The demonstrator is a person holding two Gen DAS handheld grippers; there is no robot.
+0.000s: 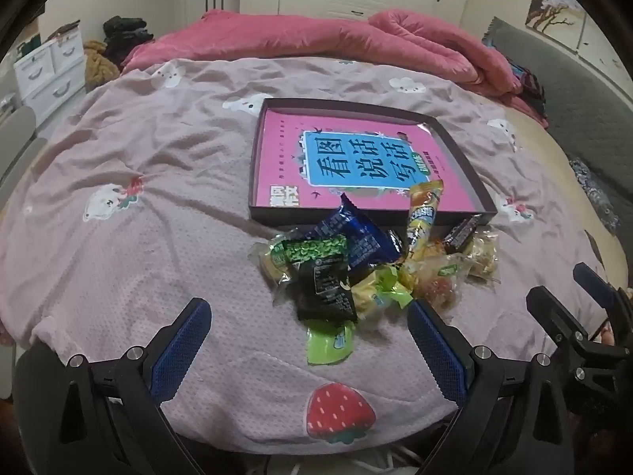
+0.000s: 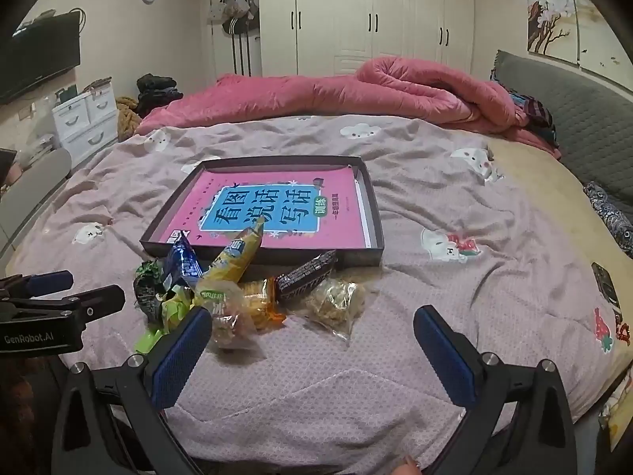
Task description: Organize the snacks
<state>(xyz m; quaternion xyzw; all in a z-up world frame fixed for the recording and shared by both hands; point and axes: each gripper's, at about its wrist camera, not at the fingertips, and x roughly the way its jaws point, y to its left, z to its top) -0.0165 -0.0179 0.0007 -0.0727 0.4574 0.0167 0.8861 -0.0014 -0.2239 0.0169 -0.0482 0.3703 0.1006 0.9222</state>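
both grippers, left gripper [image 1: 308, 336] and right gripper [image 2: 312, 340], hover spread wide and empty, snack pile [image 1: 368, 265] just ahead, shallow box [image 1: 467, 174] beyond.

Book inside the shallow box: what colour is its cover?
Pink, with a blue title panel; the book shows best in the right wrist view.

Both wrist views face down-forward over bed [image 1: 158, 166]; share snack pile [image 1: 356, 269], tray [image 2: 372, 213].
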